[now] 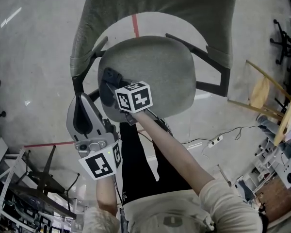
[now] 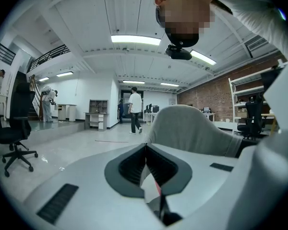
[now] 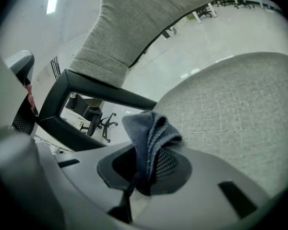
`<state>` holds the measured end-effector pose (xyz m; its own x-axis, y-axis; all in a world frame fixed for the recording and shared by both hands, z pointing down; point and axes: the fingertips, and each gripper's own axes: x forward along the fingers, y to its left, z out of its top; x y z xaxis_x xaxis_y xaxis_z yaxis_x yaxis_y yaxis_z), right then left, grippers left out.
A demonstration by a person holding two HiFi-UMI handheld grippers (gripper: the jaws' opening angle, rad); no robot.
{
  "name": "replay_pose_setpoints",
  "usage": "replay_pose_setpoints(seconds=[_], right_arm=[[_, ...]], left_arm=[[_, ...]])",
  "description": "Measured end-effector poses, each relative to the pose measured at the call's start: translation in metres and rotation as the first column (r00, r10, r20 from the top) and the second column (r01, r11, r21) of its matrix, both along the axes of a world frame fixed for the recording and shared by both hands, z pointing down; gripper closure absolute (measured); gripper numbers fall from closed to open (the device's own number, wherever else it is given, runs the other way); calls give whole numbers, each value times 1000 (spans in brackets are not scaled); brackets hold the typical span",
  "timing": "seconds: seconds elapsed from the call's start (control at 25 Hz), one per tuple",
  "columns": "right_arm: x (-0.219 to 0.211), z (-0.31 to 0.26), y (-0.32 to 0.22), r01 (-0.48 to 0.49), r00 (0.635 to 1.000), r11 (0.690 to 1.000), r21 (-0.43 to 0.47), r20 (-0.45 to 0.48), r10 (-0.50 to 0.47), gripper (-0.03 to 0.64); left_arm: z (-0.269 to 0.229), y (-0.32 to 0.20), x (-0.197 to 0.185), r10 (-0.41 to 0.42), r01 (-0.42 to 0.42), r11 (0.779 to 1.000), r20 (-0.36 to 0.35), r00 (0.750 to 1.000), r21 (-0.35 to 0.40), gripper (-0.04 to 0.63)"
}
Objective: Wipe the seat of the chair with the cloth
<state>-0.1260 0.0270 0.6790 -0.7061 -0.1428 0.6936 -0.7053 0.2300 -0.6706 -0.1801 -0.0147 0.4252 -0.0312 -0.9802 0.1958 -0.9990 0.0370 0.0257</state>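
Note:
The grey chair seat (image 1: 155,72) lies below me, its backrest (image 1: 150,4) at the far side. My right gripper (image 1: 109,89) is shut on a dark blue-grey cloth (image 1: 108,76), which rests on the left part of the seat. In the right gripper view the bunched cloth (image 3: 151,135) sticks up out of the jaws, just over the seat fabric (image 3: 235,109), with the backrest (image 3: 120,28) and the black arm frame (image 3: 86,92) behind. My left gripper (image 1: 82,103) hangs left of the seat, off the chair. Its jaws meet with nothing between them (image 2: 145,146).
A red tape line (image 1: 43,144) crosses the concrete floor. A cable with a power strip (image 1: 216,141) lies to the right, near a wooden frame (image 1: 262,89). An office chair base (image 1: 48,171) sits at the lower left. A person (image 2: 135,110) stands far off.

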Motion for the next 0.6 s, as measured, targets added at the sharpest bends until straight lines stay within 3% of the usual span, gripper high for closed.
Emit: replay_pose_setpoints(seconds=[0.32,0.6], right_arm=[[62,6,-5,-29,991,999,17,-127,31,560],[166,7,-17,-30,946,995,93,-319,58,560]], left_arm=[[10,-6,27,26,-28,999,-90,996,-21,580],[12,-15,67,99,-105,994,-156,983,-31,580]])
